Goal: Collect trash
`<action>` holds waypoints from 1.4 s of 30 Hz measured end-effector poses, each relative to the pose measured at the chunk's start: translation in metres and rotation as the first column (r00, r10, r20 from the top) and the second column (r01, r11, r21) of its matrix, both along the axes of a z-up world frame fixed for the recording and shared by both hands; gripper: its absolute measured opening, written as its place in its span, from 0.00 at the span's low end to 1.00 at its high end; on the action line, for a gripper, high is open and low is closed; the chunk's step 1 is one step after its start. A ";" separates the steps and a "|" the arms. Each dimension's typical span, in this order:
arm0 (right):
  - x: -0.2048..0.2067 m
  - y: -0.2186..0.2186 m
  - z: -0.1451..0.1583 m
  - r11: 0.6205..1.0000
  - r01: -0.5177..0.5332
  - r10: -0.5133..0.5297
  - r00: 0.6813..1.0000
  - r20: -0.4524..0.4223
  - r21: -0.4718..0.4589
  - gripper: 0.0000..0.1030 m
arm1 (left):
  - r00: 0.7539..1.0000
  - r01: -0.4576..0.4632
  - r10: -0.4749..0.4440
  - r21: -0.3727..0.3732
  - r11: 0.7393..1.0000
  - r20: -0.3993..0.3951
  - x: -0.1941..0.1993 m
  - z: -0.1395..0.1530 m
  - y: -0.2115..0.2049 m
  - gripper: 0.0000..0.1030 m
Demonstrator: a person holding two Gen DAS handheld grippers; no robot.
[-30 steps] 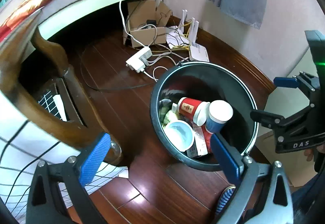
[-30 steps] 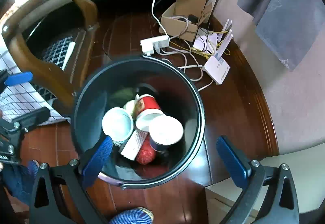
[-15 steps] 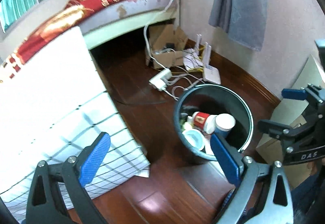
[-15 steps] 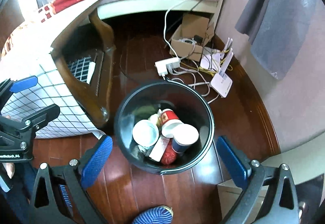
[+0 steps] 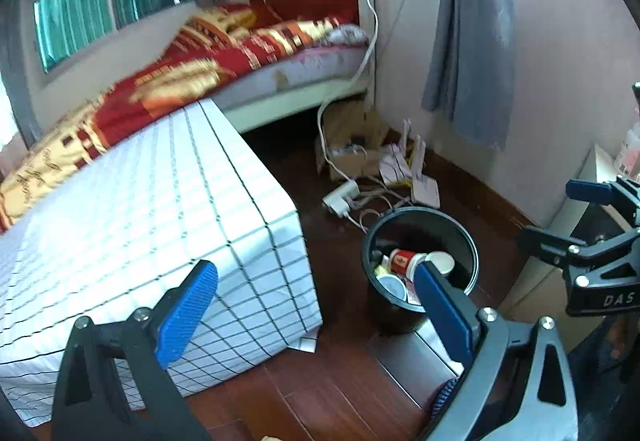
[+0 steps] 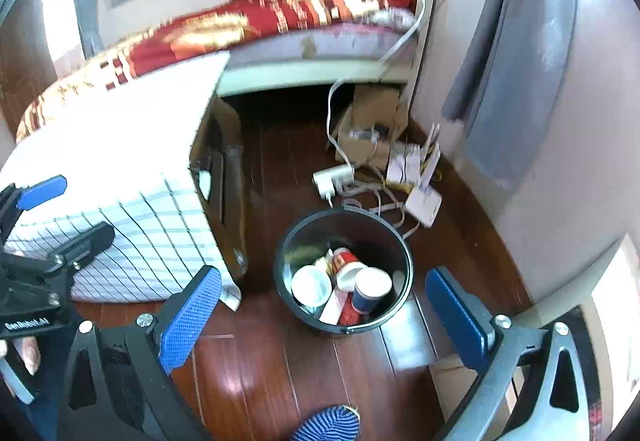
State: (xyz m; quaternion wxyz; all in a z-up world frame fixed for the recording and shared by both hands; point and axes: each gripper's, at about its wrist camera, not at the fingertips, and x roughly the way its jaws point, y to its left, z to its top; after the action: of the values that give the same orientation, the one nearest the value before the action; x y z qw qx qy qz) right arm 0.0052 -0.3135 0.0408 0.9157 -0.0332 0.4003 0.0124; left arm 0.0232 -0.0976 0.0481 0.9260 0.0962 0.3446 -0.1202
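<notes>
Bin (image 6: 344, 273) on floor, beside checked table (image 6: 132, 177), holds cups (image 6: 372, 289). Left tongs (image 5: 316, 301) and right tongs (image 6: 324, 309) both released, empty, above bin, well apart from it.

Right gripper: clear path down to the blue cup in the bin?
Probably yes. The right gripper is open and empty above the bin; the blue cup lies on top of the trash, uncovered.

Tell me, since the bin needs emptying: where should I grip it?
Probably the bin's bare far-right rim, coming straight down from above with one finger inside. The wall is too wide to span, and cups crowd the near side. Both hand-held grippers are open.
</notes>
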 end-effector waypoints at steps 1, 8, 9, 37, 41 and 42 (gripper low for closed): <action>-0.008 0.005 0.010 1.000 -0.002 0.002 1.000 0.024 -0.003 1.00 | 1.000 -0.006 0.006 -0.010 1.000 0.015 -0.007 0.008 0.004 0.96; -0.063 0.034 0.071 0.999 -0.029 0.031 0.985 0.167 -0.015 1.00 | 0.993 -0.032 0.039 -0.061 0.998 0.113 -0.059 0.053 0.028 1.00; -0.070 0.038 0.077 0.999 -0.032 0.034 0.983 0.180 -0.019 1.00 | 0.991 -0.035 0.042 -0.063 0.997 0.124 -0.064 0.057 0.030 1.00; -0.103 0.038 0.098 0.998 0.005 0.008 0.973 0.232 -0.055 1.00 | 0.981 -0.033 0.054 -0.117 0.993 0.185 -0.080 0.074 0.041 1.00; -0.103 0.038 0.100 0.998 0.003 0.010 0.971 0.237 -0.056 1.00 | 0.980 -0.032 0.053 -0.115 0.993 0.190 -0.081 0.075 0.041 1.00; -0.103 0.038 0.100 0.998 0.004 0.010 0.971 0.237 -0.057 1.00 | 0.981 -0.028 0.049 -0.114 0.993 0.190 -0.081 0.075 0.041 1.00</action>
State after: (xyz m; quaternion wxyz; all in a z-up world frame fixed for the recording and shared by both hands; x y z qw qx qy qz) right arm -0.0982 -0.2758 0.1407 0.9557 -0.0611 0.2881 -0.0016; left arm -0.0578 -0.0567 0.1233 0.9611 0.0492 0.2482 -0.1111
